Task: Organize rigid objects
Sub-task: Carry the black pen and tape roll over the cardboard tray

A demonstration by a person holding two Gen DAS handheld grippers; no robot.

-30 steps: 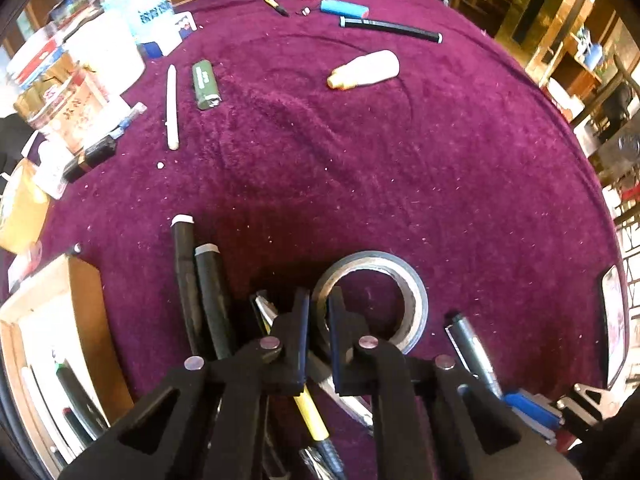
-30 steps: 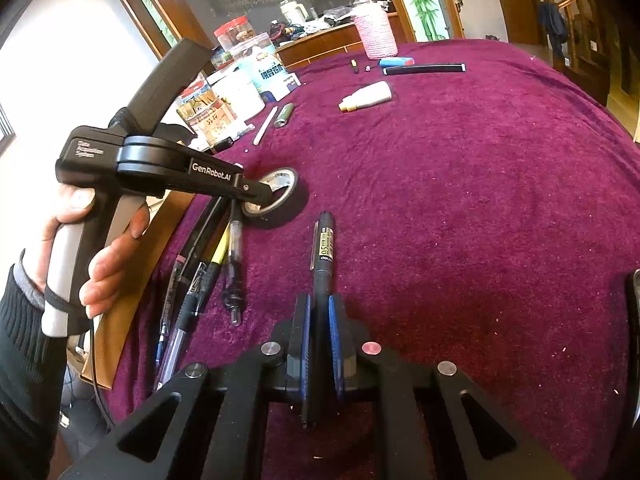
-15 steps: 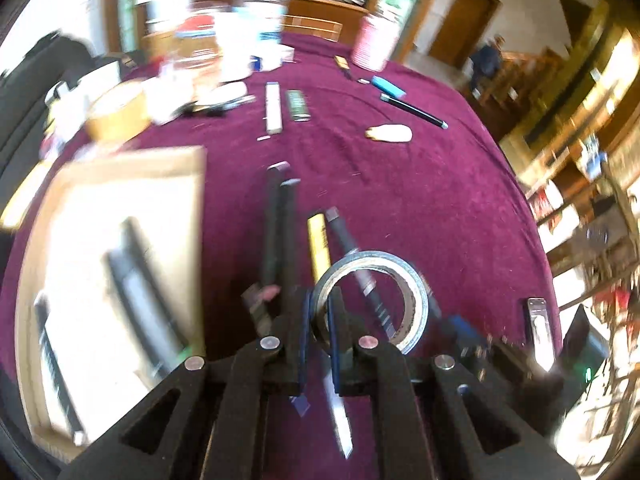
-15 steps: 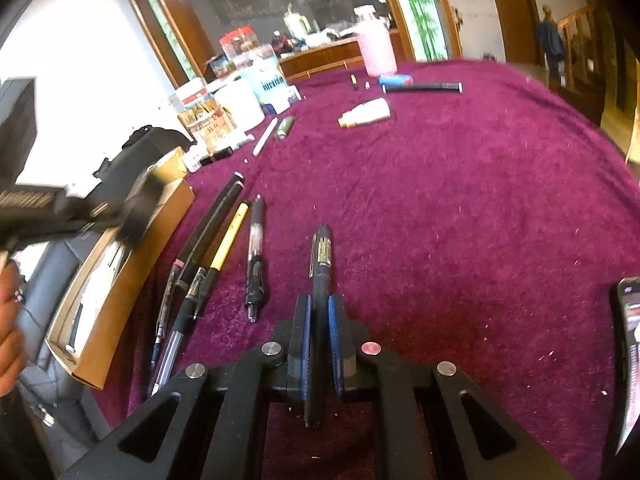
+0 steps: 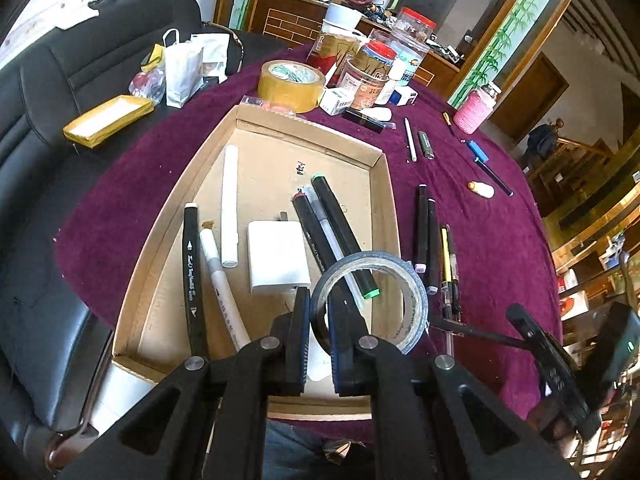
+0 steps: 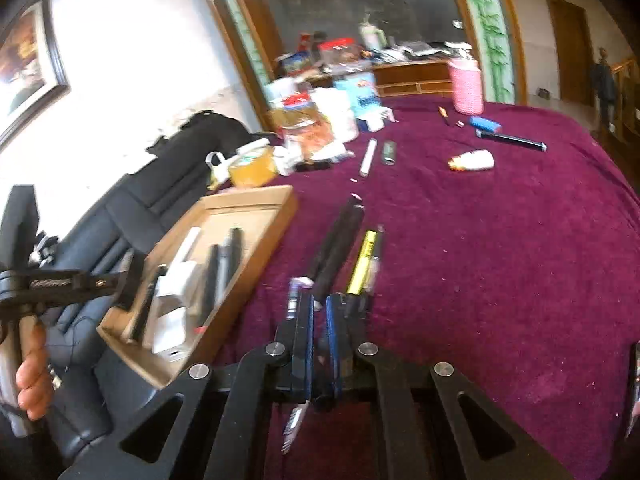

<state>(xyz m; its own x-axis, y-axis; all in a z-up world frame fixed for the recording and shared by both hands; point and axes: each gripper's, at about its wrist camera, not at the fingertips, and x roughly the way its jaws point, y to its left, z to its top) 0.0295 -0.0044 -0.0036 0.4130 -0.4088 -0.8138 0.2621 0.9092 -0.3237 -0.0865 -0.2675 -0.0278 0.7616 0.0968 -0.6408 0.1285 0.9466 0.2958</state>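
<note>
**Both Grippers Loaded Near the Cardboard Tray**

Far left, a black leather chair [image 5: 52, 80] carries a yellow packet [image 5: 108, 119] and a white paper bag [image 5: 182, 70].

The cardboard tray [image 5: 384, 208] sits on the purple-covered counter [image 5: 500, 248]. It contains a black marker [image 5: 191, 268], a white pen [image 5: 222, 284], a white tube [image 5: 230, 204], a white charger block [image 5: 278, 256] and two dark markers with a clear pen between them [image 5: 332, 236].

The left gripper [image 5: 319, 322] hangs above the near end of the tray. Its fingers pinch the wall of a grey tape roll [image 5: 408, 300], one finger inside the ring and one outside.

To the right of the tray, a row of pens [image 5: 434, 248] lies on the cloth. Beyond them are a white stick [image 5: 410, 145], a green lighter [image 5: 426, 145], a blue lighter [image 5: 478, 151] and a small white bottle [image 5: 482, 189].

The right gripper [image 6: 319, 320] is held over the counter edge beside the tray. Its fingers are pressed onto a dark pen [image 6: 320, 396], partly hidden and blurred.
</note>
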